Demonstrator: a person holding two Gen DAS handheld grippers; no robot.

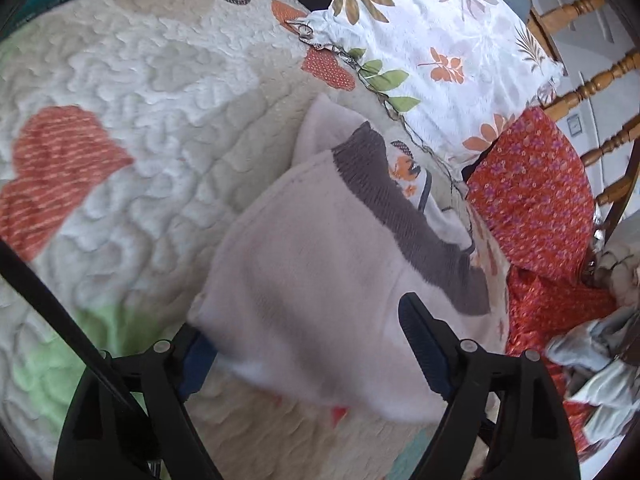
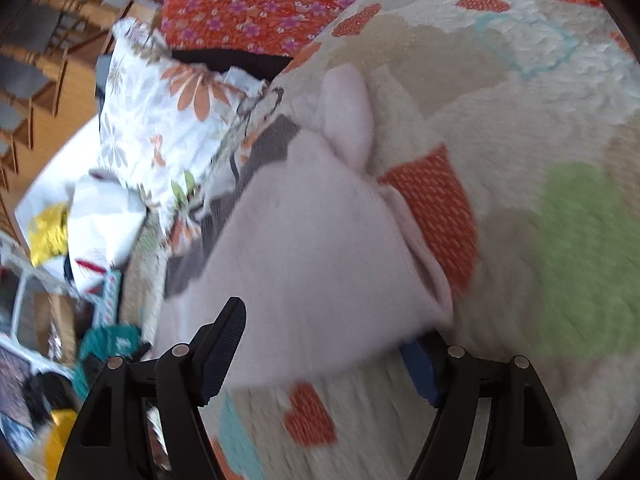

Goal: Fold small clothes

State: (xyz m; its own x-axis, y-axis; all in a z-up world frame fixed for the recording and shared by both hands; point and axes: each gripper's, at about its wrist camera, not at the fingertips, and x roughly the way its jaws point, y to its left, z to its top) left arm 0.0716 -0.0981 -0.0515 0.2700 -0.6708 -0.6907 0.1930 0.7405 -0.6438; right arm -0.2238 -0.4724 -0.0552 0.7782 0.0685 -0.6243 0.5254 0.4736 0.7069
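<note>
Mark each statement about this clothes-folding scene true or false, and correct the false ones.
1. The pale pink garment lies on a quilted bedspread. True.
2. The garment has a dark grey band. True.
3. The left gripper is clamped shut. False: its jaws stand wide open, with the garment's edge between them.
4. The pillow is plain blue. False: it is white with a leaf and flower print.

Left wrist view: rides on left tool [image 1: 308, 344], looks forward and down, close over quilted bed [image 1: 132, 80]. Right wrist view: same on right tool [image 2: 324, 344], tilted down, equally close. Both share pale fleece garment [image 1: 320, 280] [image 2: 312, 248], floral pillow [image 1: 440, 48] [image 2: 160, 120], red flowered cloth [image 1: 532, 200] [image 2: 248, 0].
</note>
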